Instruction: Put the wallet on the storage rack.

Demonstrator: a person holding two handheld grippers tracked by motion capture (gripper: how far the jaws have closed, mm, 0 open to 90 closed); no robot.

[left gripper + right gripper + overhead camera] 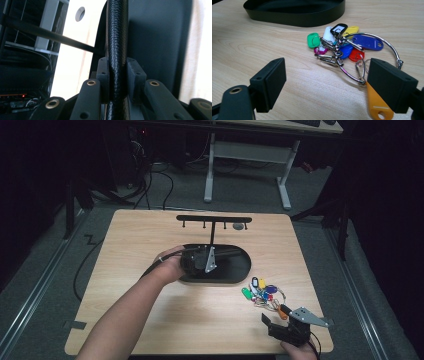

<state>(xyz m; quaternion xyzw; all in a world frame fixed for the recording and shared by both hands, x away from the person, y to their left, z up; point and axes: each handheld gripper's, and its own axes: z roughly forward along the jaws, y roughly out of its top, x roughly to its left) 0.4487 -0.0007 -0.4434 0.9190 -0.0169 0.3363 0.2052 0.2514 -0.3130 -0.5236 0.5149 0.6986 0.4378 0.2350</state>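
Apparently blank label windows on the key tags (344, 42), nothing readable

Left forearm stretched to mid-table, left gripper (200, 260) jaws clamped, right gripper (272, 320) at the table's near right corner, jaws parted

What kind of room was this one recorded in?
Probably a lab or workshop set up for recording: a bare wooden table on grey carpet, a height-adjustable desk frame behind it, and loose cables on the floor.
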